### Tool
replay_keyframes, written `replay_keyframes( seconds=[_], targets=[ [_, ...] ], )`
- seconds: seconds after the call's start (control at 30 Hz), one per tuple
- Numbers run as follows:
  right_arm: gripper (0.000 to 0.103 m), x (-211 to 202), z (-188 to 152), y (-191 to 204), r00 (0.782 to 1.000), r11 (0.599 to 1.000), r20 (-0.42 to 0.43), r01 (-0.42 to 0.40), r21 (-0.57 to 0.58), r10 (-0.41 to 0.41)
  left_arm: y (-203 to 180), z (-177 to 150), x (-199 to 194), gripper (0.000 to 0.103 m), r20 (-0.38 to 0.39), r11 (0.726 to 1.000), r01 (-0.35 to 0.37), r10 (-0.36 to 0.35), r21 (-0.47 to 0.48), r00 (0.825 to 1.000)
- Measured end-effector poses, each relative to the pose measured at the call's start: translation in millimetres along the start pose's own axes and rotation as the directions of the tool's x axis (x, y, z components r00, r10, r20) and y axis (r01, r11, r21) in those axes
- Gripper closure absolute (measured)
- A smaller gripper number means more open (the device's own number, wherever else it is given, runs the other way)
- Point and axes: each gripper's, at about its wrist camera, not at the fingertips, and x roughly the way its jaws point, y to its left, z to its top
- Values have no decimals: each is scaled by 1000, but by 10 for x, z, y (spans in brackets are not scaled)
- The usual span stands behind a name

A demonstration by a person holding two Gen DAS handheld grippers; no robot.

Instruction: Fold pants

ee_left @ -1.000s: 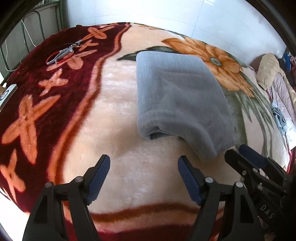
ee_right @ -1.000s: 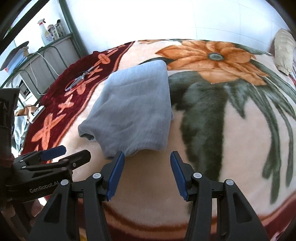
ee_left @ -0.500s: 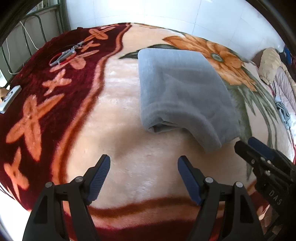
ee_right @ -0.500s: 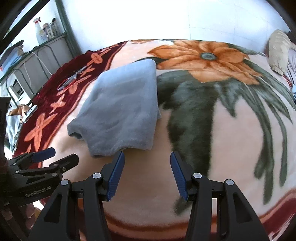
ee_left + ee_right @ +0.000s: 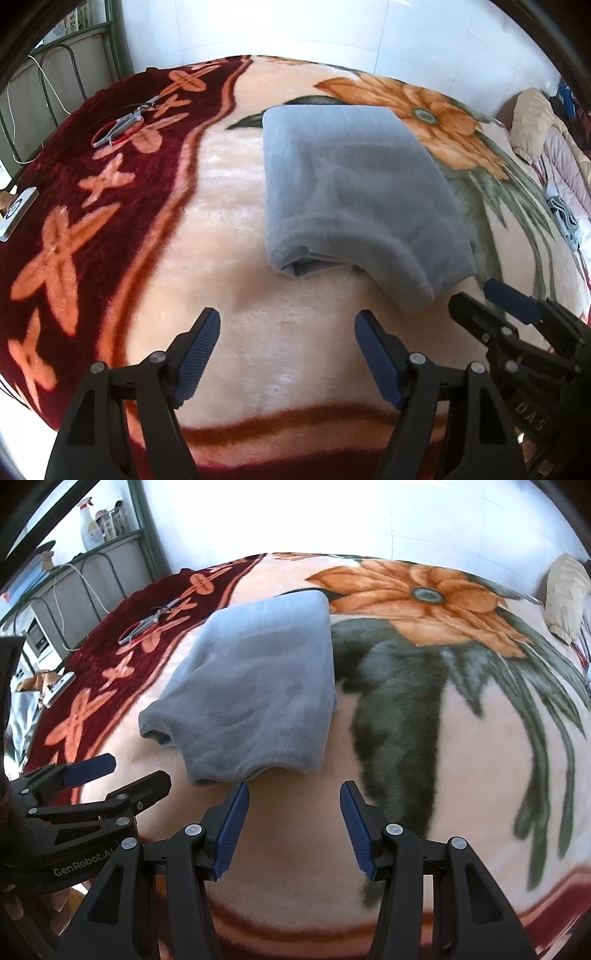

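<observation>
Both grippers have backed off the pants [image 5: 354, 206], which lie folded in a grey bundle mid-blanket [image 5: 229, 206]. Left gripper [image 5: 286, 354] hangs empty, jaws apart; right gripper [image 5: 291, 827] likewise, just short of the bundle's near edge. The fold looks finished.

The left hand-held gripper [image 5: 287, 343] is held low and level, pointed forward. Its two blue pads [image 5: 197, 356] are spread wide apart, and nothing is held between them. The right hand-held gripper [image 5: 294, 821] is held just beside it, on its right. Its blue pads [image 5: 231, 832] are also parted, though less widely, and nothing is gripped there. Each gripper is seen from the side at the edge of the other's view.
</observation>
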Motion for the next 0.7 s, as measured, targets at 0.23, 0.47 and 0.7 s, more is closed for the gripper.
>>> replay_keyframes(
  seconds=[0.23,0.47,0.7],
  targets=[
    [51,12,3,23,1000,1000,-4,-6,2,6,0,8,-6,24,0,1000,5,-5,0,1000],
    [51,-4,21,22,1000,1000,2,-11,9,11,23,10,-8,24,0,1000,13,-13,-17,1000],
    [51,-22,19,20,1000,1000,2,-14,14,14,23,10,7,24,-12,999,32,-32,-26,999]
  ],
)
